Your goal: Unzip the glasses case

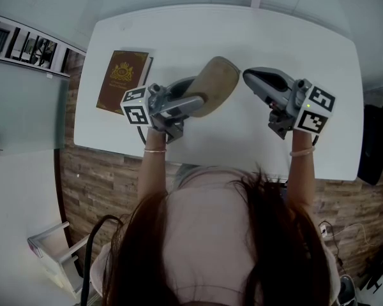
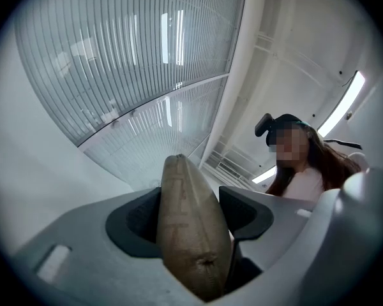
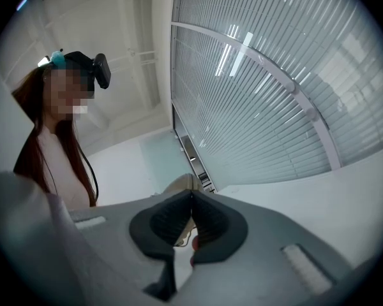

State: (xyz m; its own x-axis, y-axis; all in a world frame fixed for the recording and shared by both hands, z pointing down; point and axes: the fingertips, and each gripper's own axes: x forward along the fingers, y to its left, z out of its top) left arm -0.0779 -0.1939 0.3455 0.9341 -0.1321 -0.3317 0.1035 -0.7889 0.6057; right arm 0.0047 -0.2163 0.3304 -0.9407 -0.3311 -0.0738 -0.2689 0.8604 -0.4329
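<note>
My left gripper (image 1: 193, 102) clamps the tan oval fabric glasses case (image 1: 215, 83) above the middle of the white tabletop (image 1: 255, 30), my right gripper (image 1: 248, 76) is pinched shut at its right tip, and if that pinch has missed the zipper pull it will slip off when I draw.

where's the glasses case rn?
Head view, centre: glasses case clamped in the left gripper over the table, right of the book, its tip beside the right gripper.

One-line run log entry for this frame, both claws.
left claw: shut on glasses case | right claw: shut, tip at case end | zip: not readable | book: flat on table
</note>
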